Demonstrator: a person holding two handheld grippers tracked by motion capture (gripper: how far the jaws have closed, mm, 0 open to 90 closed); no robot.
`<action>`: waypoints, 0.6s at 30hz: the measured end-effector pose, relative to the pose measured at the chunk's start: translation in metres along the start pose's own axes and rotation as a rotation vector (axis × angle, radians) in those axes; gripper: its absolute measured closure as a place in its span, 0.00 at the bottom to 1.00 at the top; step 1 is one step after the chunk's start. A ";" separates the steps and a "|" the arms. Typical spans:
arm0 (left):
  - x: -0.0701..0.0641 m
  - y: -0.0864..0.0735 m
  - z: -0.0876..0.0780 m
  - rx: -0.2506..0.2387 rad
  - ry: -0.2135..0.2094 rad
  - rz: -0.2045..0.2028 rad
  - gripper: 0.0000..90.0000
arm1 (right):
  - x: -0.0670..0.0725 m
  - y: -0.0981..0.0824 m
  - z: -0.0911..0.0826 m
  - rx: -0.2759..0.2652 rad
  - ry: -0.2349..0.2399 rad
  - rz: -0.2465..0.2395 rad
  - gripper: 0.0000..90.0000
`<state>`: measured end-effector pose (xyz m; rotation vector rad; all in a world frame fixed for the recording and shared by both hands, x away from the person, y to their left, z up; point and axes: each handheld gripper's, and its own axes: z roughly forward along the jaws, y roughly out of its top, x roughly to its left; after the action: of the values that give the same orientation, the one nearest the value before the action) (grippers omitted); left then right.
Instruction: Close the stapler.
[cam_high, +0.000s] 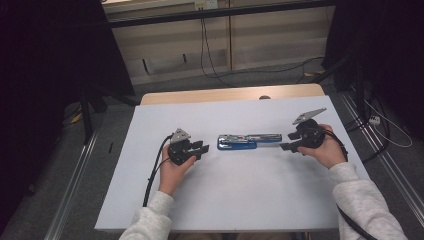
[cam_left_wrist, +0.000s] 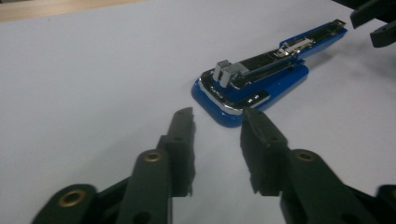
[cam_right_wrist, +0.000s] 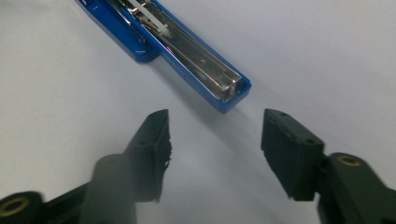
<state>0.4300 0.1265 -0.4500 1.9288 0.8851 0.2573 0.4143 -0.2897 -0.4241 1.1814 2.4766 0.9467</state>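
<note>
A blue stapler (cam_high: 248, 141), swung open flat, is seen mid-desk (cam_high: 225, 200), between the left tool (cam_high: 198, 148) at nine o'clock and the right tool (cam_high: 286, 146) at three, both spread and empty. It is judged rigid, light, slick-sided; its narrow magazine arm is best taken across.

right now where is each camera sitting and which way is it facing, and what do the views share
High view: fixed above the person's side, looking forward and down on the white table; both forearms, hands, the left claw and the right claw show.
Left gripper view: rides the left claw, looking along its open jaws at the blue stapler, with the other claw at the top right corner.
Right gripper view: rides the right claw, looking along its open jaws at the stapler's far end.
Shared: all three show the stapler lying opened out between the claws.
</note>
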 end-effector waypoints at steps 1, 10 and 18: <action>0.001 0.000 0.002 0.000 0.003 -0.007 0.79 | 0.000 -0.001 0.000 0.002 -0.013 0.005 0.57; 0.002 0.005 0.025 0.063 0.009 0.007 0.96 | -0.003 -0.009 0.009 0.041 -0.076 0.020 0.97; -0.003 0.005 0.042 0.114 -0.009 -0.004 1.00 | -0.003 -0.010 0.019 0.017 -0.079 0.047 1.00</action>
<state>0.4523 0.0941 -0.4670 2.0317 0.9150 0.1990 0.4196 -0.2879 -0.4453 1.2621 2.4103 0.8747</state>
